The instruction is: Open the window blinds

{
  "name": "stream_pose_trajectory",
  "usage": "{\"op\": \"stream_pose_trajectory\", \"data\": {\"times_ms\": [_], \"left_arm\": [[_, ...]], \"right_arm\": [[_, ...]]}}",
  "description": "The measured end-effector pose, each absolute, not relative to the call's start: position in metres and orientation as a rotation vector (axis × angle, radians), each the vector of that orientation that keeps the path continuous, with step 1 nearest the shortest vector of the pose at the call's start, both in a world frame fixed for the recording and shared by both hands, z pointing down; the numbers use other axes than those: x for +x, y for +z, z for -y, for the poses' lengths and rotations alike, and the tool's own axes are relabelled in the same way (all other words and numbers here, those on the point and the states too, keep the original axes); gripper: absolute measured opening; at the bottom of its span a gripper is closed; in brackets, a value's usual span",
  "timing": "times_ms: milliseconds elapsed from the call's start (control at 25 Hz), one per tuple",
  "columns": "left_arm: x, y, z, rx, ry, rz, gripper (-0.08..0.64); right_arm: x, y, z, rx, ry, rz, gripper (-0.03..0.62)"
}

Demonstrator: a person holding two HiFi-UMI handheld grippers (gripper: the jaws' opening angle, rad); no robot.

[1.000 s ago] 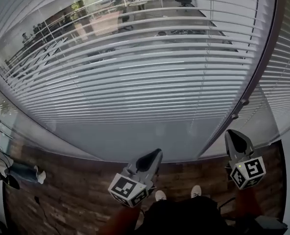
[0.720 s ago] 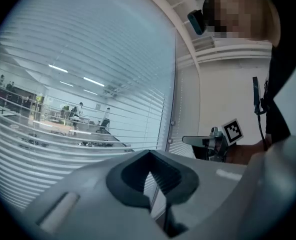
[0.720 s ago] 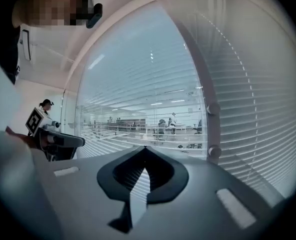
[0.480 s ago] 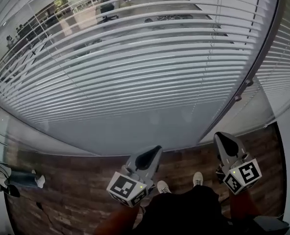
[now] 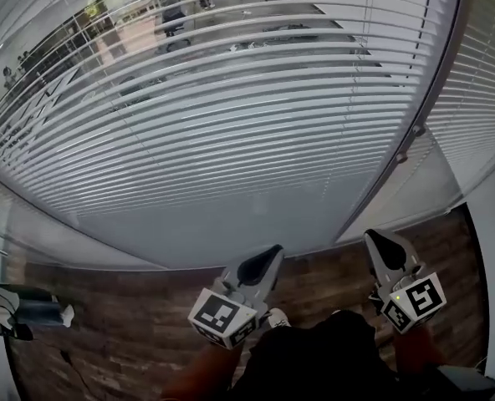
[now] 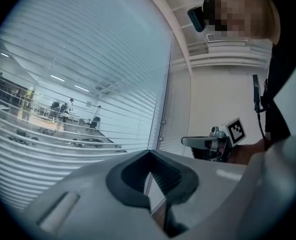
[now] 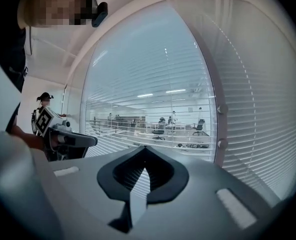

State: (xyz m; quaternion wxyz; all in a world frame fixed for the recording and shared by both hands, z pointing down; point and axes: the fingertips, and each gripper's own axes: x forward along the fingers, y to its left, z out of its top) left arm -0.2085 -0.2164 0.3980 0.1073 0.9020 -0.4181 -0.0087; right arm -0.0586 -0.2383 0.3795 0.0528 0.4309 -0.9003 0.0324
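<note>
- Glass-walled room with a wood-pattern floor (image 5: 105, 324). Beyond the glass is an open office with desks and chairs, seen in strips.
- Landmark: the dark frame post (image 5: 427, 98) running up the glazing. Two small round knobs (image 5: 418, 129) sit on it, one above the other.
- The window blinds (image 5: 231, 124) hang left of the post, let down over most of the pane. The slats are tilted enough that the office shows between them.
- Under the bottom slat, left of the post's foot, a frosted glass band (image 5: 231, 228) reaches down to the floor.
- A second blind (image 5: 486, 90) hangs right of the post, also down.
- My left tool (image 6: 148, 154) is well left of the post's foot and back from the glass. It is aimed at the window blinds and apart from them. Its jaws meet at the tips, with nothing between them.
- My right tool (image 7: 144, 149) is near the post's foot. In its own view the post stands just right of the jaws. It touches neither post, knobs nor slats. Its jaws are closed and empty.
- Each tool carries a marker cube (image 5: 222, 317) at the end nearest me, away from the post.
- My shoes (image 5: 274, 316) are on the floor left of the post's foot, between the two tools.
</note>
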Motion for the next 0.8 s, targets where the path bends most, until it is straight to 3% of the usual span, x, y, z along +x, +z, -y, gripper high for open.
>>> {"op": "stream_pose_trajectory", "data": {"times_ms": [360, 800], "left_arm": [[-0.186, 0.415, 0.174, 2.591, -0.058, 1.359, 0.0], [-0.125, 0.389, 0.118, 2.51, -0.114, 1.515, 0.0]], "right_arm": [[-0.034, 0.392, 0.214, 1.168, 0.079, 2.822, 0.025], [0.048, 0.384, 0.158, 1.068, 0.103, 2.879, 0.025]]}}
